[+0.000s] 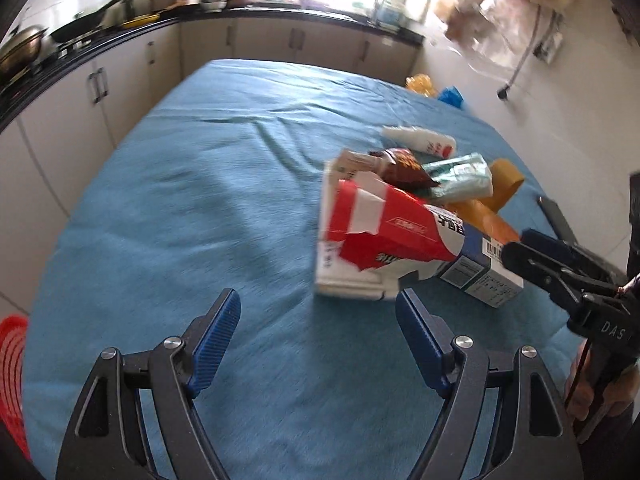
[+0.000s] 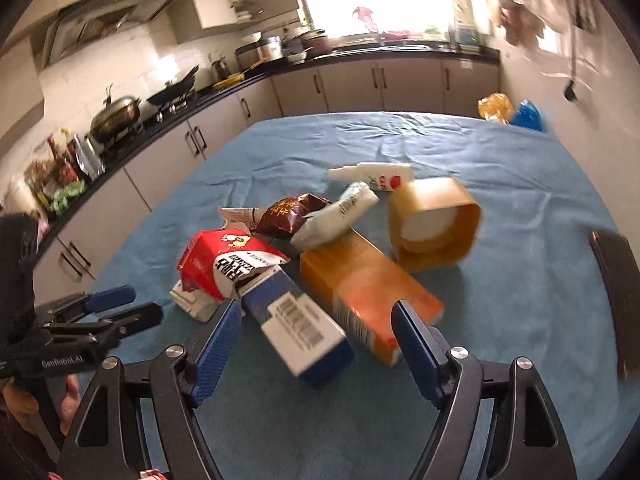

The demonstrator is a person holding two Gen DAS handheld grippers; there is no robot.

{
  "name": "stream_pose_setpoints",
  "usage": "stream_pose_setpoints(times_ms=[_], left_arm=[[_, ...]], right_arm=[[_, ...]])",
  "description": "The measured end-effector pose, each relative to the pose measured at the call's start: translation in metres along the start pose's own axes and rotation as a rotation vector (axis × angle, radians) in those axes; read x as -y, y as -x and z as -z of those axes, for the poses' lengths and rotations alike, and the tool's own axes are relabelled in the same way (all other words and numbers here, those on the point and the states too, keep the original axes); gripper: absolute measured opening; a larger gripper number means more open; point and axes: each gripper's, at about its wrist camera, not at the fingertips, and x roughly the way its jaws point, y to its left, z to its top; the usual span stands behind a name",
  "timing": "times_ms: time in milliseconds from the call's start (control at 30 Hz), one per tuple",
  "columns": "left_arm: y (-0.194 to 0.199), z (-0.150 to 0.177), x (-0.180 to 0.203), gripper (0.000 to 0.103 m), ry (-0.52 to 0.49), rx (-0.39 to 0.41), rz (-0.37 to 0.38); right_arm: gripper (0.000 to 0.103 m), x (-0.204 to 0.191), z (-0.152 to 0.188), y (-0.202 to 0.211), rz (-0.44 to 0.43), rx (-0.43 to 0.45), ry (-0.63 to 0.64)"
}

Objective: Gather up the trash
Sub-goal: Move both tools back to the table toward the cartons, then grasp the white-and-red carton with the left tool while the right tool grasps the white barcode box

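The trash lies heaped on the blue cloth [image 2: 500, 184], all placed here from the orange box [image 2: 368, 292], which lies flat and long at the heap's near middle. Touching its left side lies a blue-and-white box [image 2: 298, 328] with a barcode up, and left of that a torn red-and-white carton [image 2: 224, 264], crumpled open over white card. Behind the orange box a pale green packet [image 2: 336, 220] rests on its far end with a dark brown foil bag [image 2: 292, 212] just left; a white tube [image 2: 376, 176] lies farther back, and a tan tape roll [image 2: 436, 224] stands on edge just right.
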Motion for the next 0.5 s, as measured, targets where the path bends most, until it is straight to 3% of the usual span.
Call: stream_pose_setpoints(times_ms=[367,433,467,500], left_arm=[[-0.034,-0.018,0.022,0.079,-0.074,-0.015,-0.012],[-0.034,-0.018,0.025,0.069,-0.084,-0.014,-0.017],[-0.033,-0.017,0.026,0.049,-0.092,-0.012,-0.026],[-0.032,-0.016,0.025,0.050,-0.098,-0.018,-0.036]], right_arm=[[0.078,-0.008,0.004,-0.019,-0.002,-0.027,0.074],[0.073,-0.011,0.005,-0.020,0.017,-0.027,0.092],[0.067,-0.012,0.005,-0.020,0.028,-0.027,0.101],[0.062,-0.014,0.006,-0.021,0.046,-0.028,0.114]])
